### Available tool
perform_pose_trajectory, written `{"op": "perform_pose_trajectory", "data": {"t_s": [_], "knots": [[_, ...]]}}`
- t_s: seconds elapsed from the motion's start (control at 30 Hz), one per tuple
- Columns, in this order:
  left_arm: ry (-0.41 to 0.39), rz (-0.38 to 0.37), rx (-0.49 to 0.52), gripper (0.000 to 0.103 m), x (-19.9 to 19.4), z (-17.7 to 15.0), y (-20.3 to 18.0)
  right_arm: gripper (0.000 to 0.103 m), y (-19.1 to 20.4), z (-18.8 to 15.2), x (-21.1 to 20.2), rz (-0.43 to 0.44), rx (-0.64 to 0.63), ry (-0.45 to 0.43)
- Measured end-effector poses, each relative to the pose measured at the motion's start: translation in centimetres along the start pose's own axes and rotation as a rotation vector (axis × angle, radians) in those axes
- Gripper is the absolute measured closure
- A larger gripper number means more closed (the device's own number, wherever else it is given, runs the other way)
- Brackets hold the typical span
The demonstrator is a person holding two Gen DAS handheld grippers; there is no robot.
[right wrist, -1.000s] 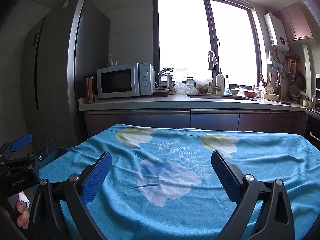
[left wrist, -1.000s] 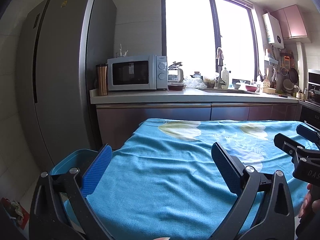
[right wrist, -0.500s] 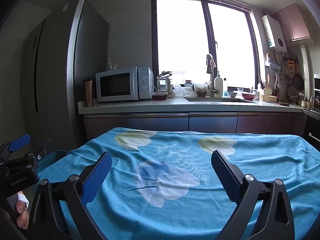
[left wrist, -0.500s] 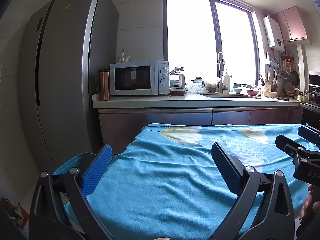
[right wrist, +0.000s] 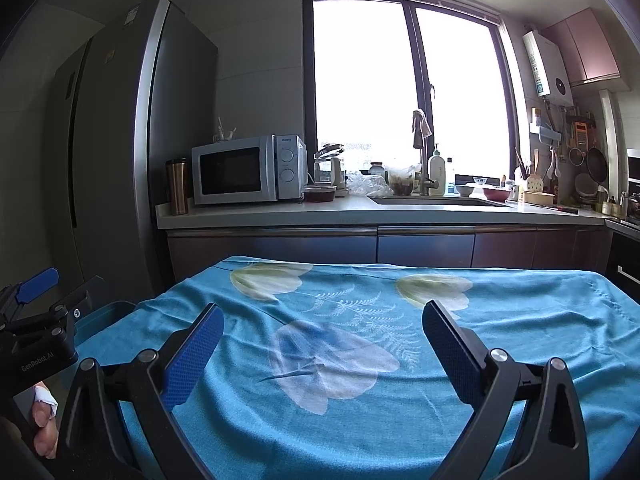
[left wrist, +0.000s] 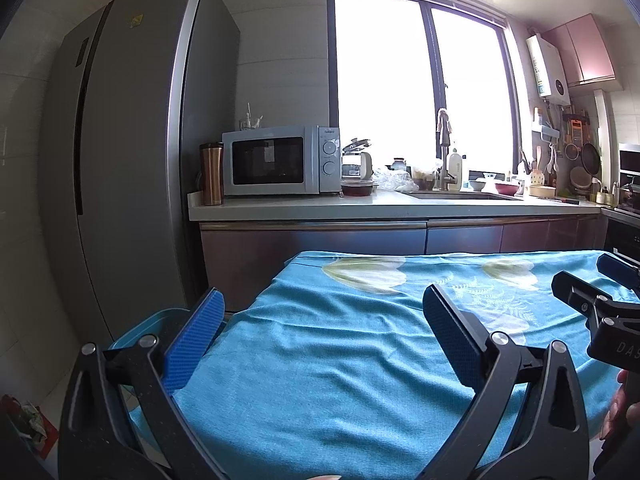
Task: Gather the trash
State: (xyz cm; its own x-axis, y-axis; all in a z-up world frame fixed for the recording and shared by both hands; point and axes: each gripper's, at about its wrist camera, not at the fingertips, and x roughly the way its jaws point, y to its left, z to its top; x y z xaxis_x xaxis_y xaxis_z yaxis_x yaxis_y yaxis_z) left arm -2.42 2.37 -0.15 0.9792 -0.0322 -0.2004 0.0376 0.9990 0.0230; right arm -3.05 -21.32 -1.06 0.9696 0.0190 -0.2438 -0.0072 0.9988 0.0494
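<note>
Left gripper [left wrist: 322, 316], black frame with blue textured pads: jaws spread wide, nothing between them. Right gripper [right wrist: 322, 322], same build: jaws also wide apart, empty. Each shows at the edge of the other's view, with fingertips of the holding hand partly cut off.

Below and ahead of both: turquoise floral cloth [right wrist: 360, 360] draped over a table, wrinkled; no loose item can be made out on it.

Beside the left gripper's left pad: rim of a teal plastic bin [left wrist: 160, 318], mostly hidden by finger and cloth; contents not visible.

Far lower left of the left view: crumpled scrap on a red patch on the floor [left wrist: 30, 420], cut by the frame edge, identity unclear.

Beyond: grey refrigerator [left wrist: 132, 160], white microwave [left wrist: 280, 160] on the countertop, overexposed window [right wrist: 404, 92].
</note>
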Motion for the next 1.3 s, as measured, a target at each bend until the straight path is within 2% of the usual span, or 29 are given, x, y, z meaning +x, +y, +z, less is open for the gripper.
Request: {"op": "perform_pose_trajectory", "data": {"t_s": [1.3], "knots": [[-0.011,0.009,0.001,0.005,-0.41,0.32,0.14,0.007,-0.34,0.01,0.29,0.006,0.009,-0.001]]}}
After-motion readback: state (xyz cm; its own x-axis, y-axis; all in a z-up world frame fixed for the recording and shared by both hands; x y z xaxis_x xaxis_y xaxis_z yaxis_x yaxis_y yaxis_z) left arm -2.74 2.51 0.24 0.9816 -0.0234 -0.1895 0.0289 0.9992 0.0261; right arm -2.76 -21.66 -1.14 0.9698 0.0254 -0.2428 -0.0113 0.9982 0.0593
